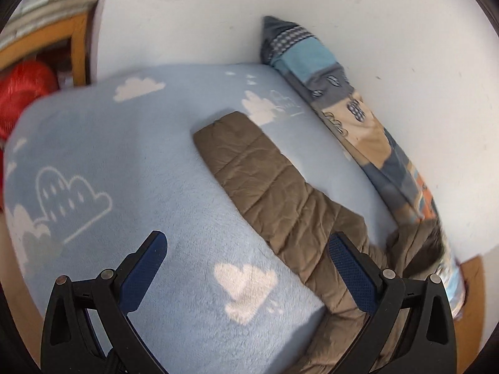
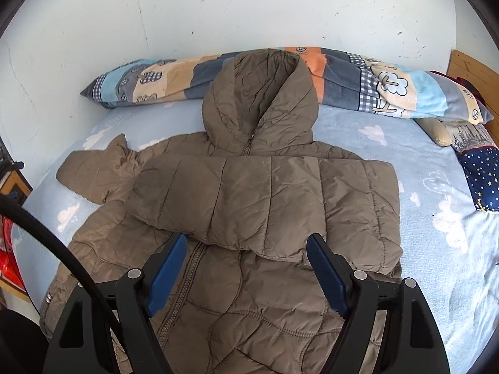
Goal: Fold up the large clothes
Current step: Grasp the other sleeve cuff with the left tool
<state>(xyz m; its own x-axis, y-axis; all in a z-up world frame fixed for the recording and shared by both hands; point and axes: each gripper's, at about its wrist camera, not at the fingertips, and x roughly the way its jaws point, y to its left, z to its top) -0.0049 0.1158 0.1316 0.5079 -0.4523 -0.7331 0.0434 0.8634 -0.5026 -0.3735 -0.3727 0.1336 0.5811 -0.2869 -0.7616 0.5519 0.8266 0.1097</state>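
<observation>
Right wrist view: fleecy pale-blue bed cover [image 2: 421, 168] with white clouts of cloud print carries a quilted brown puffer jacket [image 2: 249, 280] at its middle, hood toward the patchwork pillow [image 2: 343, 78] along the wall edge, one sleeve [image 2: 265, 199] folded across the chest. Right gripper [image 2: 246, 274] and left gripper [image 1: 246, 274] both hang spread, empty.

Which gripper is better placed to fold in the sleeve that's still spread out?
Left, likely. The left gripper looks straight down the unfolded sleeve, jaws open and empty. The right gripper hovers open over the puffer jacket front, below the already folded sleeve.
</observation>
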